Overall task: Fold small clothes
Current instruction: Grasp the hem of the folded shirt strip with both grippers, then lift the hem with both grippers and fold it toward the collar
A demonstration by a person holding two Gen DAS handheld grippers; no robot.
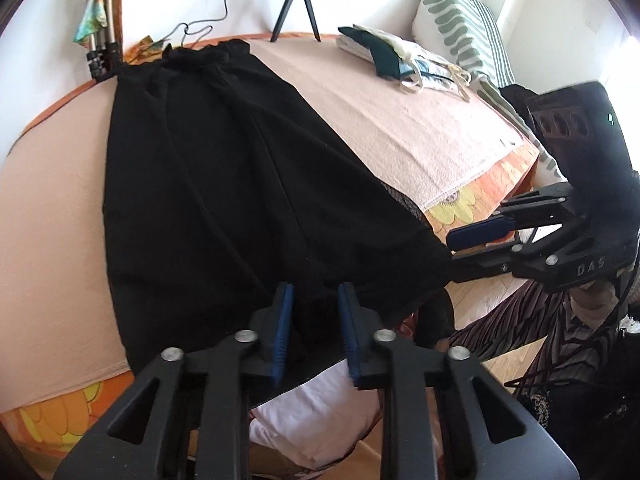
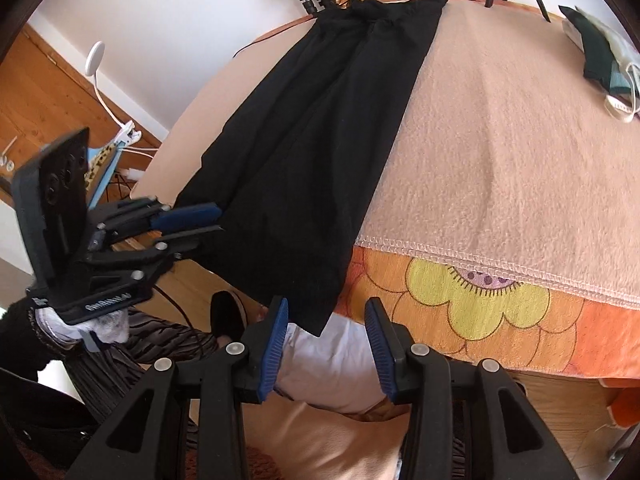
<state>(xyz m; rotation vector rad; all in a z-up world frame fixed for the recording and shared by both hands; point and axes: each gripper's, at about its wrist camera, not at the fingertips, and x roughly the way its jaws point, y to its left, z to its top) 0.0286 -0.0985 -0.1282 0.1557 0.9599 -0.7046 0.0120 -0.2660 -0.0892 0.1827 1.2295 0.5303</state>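
Observation:
A black garment point(image 1: 224, 184) lies spread lengthwise on the pink blanket point(image 1: 400, 120), its waistband at the far edge and its hem hanging over the near edge. My left gripper point(image 1: 314, 300) is at the hem's left part, its jaws apart with black cloth between them; it also shows in the right wrist view point(image 2: 200, 220). My right gripper point(image 2: 326, 316) is open and empty, just below the hem's right corner point(image 2: 320, 320). It shows in the left wrist view point(image 1: 460, 244) beside the garment's right edge. The garment point(image 2: 320, 152) runs away from me.
A pile of folded clothes point(image 1: 404, 60) lies at the far right of the blanket, next to a green patterned pillow point(image 1: 460, 28). A small black tripod point(image 1: 296, 4) stands at the far edge. An orange flowered sheet point(image 2: 480, 300) hangs below the blanket. Wooden floor lies beneath.

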